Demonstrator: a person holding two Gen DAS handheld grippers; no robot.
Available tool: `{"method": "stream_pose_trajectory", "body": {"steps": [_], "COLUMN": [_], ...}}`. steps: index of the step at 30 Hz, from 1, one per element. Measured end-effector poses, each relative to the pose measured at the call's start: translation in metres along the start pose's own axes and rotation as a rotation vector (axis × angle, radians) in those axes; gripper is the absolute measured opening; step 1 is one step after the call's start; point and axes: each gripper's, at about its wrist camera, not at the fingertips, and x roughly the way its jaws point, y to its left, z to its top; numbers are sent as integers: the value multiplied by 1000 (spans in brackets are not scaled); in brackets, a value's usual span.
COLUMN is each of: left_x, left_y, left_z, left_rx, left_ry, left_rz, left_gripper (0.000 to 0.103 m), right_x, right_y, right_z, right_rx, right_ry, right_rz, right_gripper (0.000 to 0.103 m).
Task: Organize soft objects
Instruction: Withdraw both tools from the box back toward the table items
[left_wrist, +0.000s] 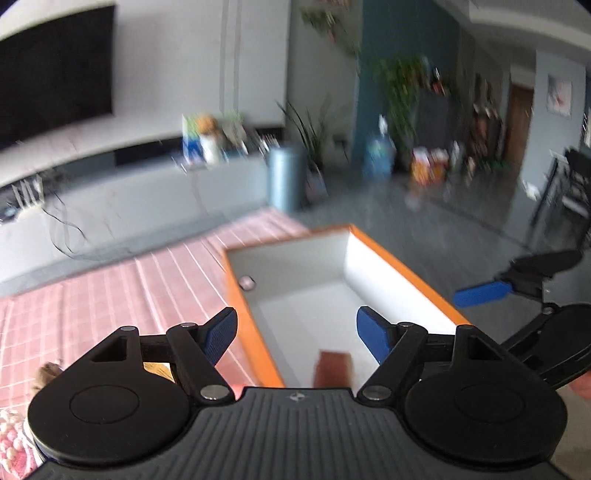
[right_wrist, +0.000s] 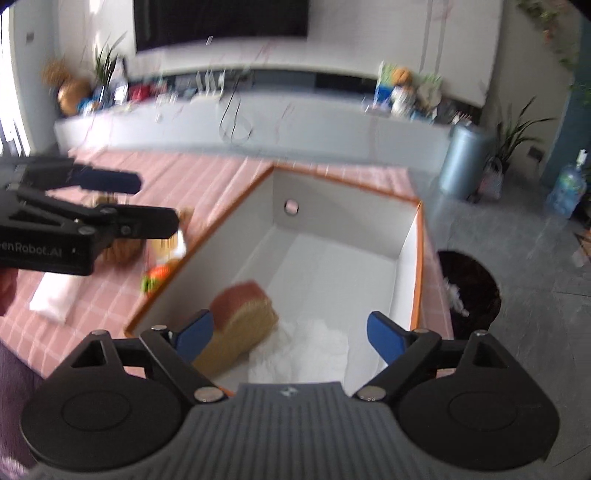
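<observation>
While hovering above box | left gripper, right gripper: fingers apart, empty | sponge, cloth inside box; toys beside box | risk: blurred view, possibly grabbing box edge.

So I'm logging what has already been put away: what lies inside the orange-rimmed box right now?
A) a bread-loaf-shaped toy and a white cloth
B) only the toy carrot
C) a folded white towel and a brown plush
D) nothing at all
A: the right wrist view shows a bread-loaf toy lying beside a crumpled white cloth on the floor of the box, while the carrot sits outside on the pink checked cloth.
</observation>
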Motion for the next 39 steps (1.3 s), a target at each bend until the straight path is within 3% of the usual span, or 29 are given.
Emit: {"method": "stream_pose_trajectory", "body": {"steps": [1, 7, 13, 18, 24, 28, 34, 39], "left_x": [-6, -37, -57, -76, -95, -100, -102, -104], "left_y": [1, 11, 17, 29, 58, 78, 100, 114], "left_z": [-3, -19, -35, -55, -81, -101, -124, -140], "left_rx": [-4, -71, -100, -168, -235, -310, -364, -392], "left_ry": [-35, -196, -270, -315, -310, -283, -223, -200], "left_rz": [16, 70, 180, 225, 268, 289, 315, 332], "left_gripper": [86, 86, 86, 86, 85, 84, 79, 76], "right_x": [-3, -17, -28, -27, -16, -2, 15, 31], "right_y": [2, 25, 71, 114, 151, 167, 188, 203], "right_z": [-2, -10, -22, -29, -37, -39, -40, -41], "right_rx": [20, 116, 103, 44, -25, -39, -82, -125], "right_ry": [-29, -163, -290, -356, -373, -344, -286, -258], "right_rz": [-14, -118, -161, -165, -143, -125, -77, -85], "right_gripper": [95, 96, 96, 98, 100, 100, 100, 100]}}
